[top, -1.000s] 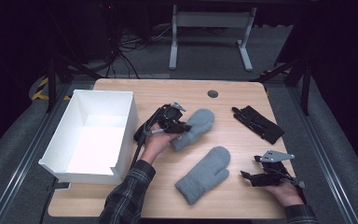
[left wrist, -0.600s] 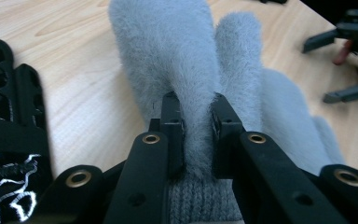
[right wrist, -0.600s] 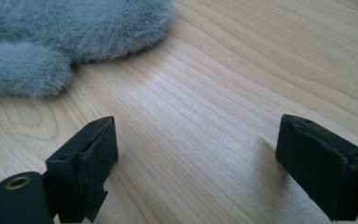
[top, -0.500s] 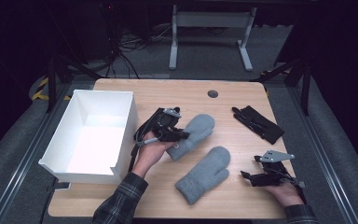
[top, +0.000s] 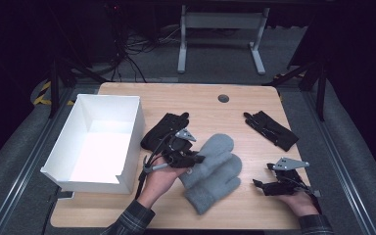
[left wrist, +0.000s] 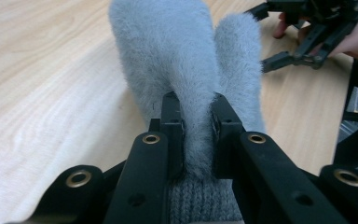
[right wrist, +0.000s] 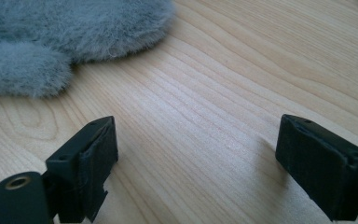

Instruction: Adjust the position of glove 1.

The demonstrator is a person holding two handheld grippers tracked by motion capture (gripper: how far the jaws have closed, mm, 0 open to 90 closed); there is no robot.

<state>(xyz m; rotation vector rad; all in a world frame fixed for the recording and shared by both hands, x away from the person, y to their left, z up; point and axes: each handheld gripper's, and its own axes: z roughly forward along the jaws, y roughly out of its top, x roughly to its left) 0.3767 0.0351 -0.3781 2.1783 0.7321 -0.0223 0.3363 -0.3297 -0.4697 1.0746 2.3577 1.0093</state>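
Now left gripper (top: 192, 157) clamps grey mitten (top: 214, 152) near cuff, laid over second mitten (top: 210, 192) mid-bench. Soft, light, floppy; cuff gives firmest hold. Right gripper (top: 266, 186) wide open, empty, resting beside.

The support surface is a light wooden table (top: 210, 110) with rounded corners and a round dark cable port (top: 223, 98) near its far edge. A white open-topped box (top: 98, 139) sits on the left portion, reaching the left edge. One black glove (top: 165, 129) lies just beside the box, and a second black glove (top: 270, 129) lies on the right portion. Two grey mittens (top: 210, 171) lie near the front centre, one overlapping the other.
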